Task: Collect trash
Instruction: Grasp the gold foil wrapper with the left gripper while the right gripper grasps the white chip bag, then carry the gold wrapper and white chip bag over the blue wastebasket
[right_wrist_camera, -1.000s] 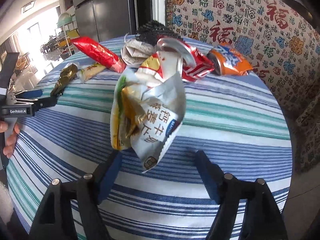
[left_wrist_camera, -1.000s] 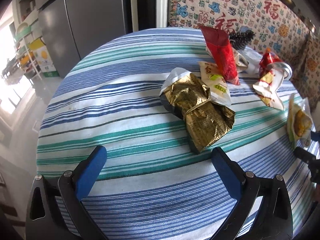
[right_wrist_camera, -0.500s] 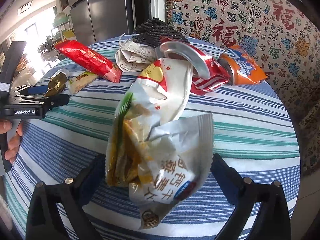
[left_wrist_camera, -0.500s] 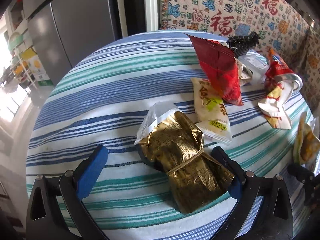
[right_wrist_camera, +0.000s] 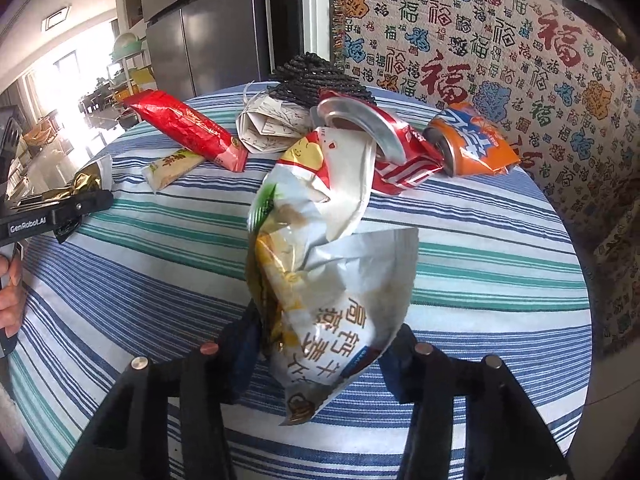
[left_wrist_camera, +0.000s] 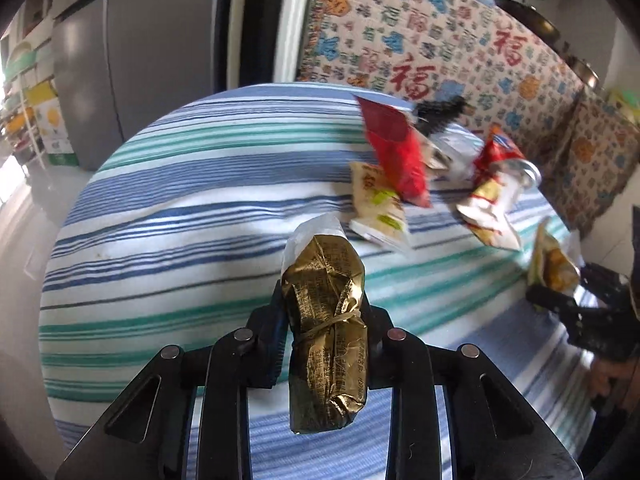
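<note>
My left gripper (left_wrist_camera: 322,320) is shut on a crumpled gold foil packet (left_wrist_camera: 326,332) bound with a rubber band, held over the striped tablecloth (left_wrist_camera: 168,216). My right gripper (right_wrist_camera: 324,344) is shut on a white and yellow snack bag (right_wrist_camera: 336,292) that stands up between the fingers. The left gripper with the gold packet also shows in the right wrist view (right_wrist_camera: 68,204). The right gripper with its bag shows at the right edge of the left wrist view (left_wrist_camera: 560,280).
More trash lies at the table's far side: a red wrapper (right_wrist_camera: 188,132), a small yellow packet (right_wrist_camera: 172,170), folded paper (right_wrist_camera: 268,128), a crushed red can (right_wrist_camera: 384,144), an orange can (right_wrist_camera: 476,144), a black coil (right_wrist_camera: 316,76). A patterned sofa (right_wrist_camera: 520,48) stands behind the table.
My left gripper moved onto the gold packet and shut on it. My right gripper shut on the snack bag, which stands closer and higher in view.
</note>
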`<act>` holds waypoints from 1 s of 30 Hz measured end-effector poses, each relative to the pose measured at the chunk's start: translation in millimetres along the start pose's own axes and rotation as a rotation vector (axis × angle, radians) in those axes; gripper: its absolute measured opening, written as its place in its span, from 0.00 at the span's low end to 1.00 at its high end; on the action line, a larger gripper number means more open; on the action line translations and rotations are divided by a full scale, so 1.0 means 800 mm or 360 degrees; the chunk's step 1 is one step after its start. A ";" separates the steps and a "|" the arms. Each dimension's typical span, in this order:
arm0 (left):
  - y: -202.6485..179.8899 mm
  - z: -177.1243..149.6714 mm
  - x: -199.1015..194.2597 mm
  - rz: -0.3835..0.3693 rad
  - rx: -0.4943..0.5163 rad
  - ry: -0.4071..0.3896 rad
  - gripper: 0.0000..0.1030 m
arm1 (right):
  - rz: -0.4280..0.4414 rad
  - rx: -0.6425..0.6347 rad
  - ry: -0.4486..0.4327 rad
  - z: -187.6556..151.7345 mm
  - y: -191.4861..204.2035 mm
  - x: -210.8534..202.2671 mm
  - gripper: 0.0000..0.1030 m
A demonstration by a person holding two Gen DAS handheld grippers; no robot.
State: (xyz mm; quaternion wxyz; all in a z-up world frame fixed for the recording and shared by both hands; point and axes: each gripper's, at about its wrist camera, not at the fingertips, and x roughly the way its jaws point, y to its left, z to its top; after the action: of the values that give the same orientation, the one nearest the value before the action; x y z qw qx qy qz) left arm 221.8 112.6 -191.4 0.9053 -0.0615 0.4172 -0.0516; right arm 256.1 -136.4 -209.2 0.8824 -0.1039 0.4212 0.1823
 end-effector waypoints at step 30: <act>-0.027 -0.009 0.024 0.0220 0.0180 0.0143 1.00 | -0.0013 0.0025 0.0046 -0.012 -0.002 0.002 0.87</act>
State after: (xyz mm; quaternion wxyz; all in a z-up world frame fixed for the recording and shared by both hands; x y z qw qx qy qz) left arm 227.8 88.2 -206.9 0.8891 0.0212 0.4571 -0.0151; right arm 250.7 -140.8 -216.2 0.8777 -0.1012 0.4350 0.1739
